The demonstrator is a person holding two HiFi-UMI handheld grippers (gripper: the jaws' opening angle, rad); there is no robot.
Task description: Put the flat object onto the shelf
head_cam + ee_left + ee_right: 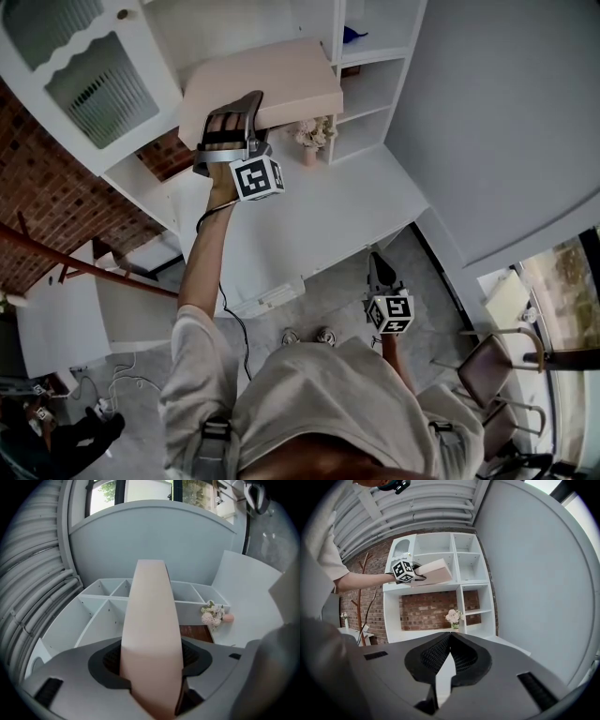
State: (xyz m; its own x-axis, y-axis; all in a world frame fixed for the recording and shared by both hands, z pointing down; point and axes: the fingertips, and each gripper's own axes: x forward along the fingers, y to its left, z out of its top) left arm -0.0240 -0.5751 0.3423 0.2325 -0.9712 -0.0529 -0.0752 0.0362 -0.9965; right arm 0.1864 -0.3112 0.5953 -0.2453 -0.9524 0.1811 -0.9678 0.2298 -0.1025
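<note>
Flat pale panel [267, 82] clamped at its near end by the left gripper [232, 117], held aloft before the white shelf unit [373, 89] and resting on no board: carrying looks done, setting down is left. The right gripper [378, 267] hangs low, jaws closed on nothing. Open compartments lie beyond the panel's far edge, with 1 flower vase [314, 136] on the ledge below.

Left gripper [240, 105] clamped — right gripper [376, 259] seemingly closed
</note>
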